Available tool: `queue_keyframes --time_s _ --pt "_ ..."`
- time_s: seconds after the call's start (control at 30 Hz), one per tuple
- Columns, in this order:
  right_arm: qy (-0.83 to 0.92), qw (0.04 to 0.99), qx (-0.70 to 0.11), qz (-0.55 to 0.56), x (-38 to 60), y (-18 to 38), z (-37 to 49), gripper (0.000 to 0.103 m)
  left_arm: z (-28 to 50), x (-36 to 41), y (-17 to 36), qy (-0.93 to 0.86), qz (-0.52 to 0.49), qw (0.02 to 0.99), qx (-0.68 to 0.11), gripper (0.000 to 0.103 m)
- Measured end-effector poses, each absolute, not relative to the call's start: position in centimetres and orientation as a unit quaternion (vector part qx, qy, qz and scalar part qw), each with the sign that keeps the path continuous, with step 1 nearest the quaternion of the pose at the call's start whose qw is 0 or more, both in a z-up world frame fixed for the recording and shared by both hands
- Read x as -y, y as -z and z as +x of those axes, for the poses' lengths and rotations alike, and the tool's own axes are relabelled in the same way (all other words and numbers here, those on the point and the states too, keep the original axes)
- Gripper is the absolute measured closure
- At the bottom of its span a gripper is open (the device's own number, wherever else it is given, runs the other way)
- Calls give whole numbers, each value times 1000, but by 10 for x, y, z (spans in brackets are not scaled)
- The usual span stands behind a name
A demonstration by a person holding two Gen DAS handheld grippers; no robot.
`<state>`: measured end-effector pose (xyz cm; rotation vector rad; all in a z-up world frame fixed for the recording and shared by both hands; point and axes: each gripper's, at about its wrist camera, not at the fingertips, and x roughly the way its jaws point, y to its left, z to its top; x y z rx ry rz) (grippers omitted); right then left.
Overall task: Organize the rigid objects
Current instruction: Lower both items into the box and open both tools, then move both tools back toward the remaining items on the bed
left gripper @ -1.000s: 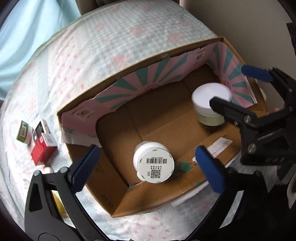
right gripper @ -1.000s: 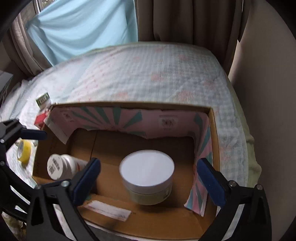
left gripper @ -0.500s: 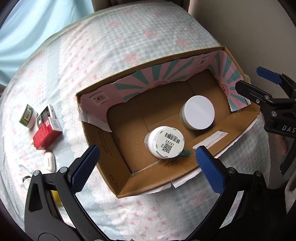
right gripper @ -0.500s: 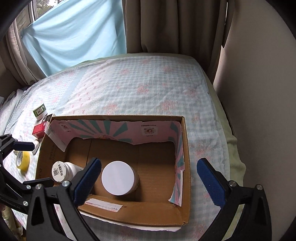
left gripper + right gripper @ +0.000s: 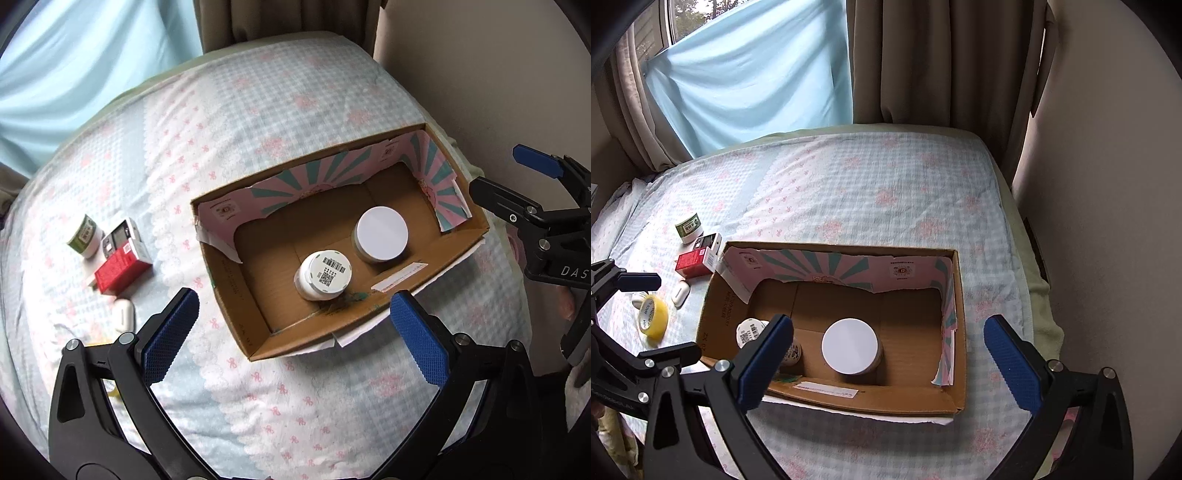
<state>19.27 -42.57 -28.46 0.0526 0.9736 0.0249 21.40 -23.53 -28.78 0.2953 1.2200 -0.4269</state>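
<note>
On the bed with its pale checked cover (image 5: 258, 122), a cardboard box (image 5: 236, 314) lies open, its far and right walls lined with pink and teal striped paper. Inside it, near the near wall, a white bottle (image 5: 323, 275) rests with its barcoded end showing, and just right of it, close but apart, stands a round jar with a flat white lid (image 5: 382, 233). Left of the box, well apart from it, a cluster sits on the cover: a small green-labelled pot (image 5: 85, 236) farthest, a dark little carton (image 5: 119, 236) beside it, a red carton (image 5: 122, 271) touching that one, and a white earbud case (image 5: 123, 314) nearer. In the right wrist view a yellow tape roll (image 5: 653, 316) lies left of the earbud case. The left gripper (image 5: 295, 332) hangs above the near edge of the box, jaws spread wide and holding nothing. The right gripper (image 5: 888, 356) hovers over the box's near side, jaws likewise wide apart and empty
</note>
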Motion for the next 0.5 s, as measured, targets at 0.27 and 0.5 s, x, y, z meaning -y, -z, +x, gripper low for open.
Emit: queue_keyframes --time_s 0.27,0.5 --pt "-39 894 -446 17 400 235 171 0 171 198 232 165 112 822 -533 0" --pt "-62 901 -428 5 357 191 154 0 130 133 193 115 77 843 -520 0"
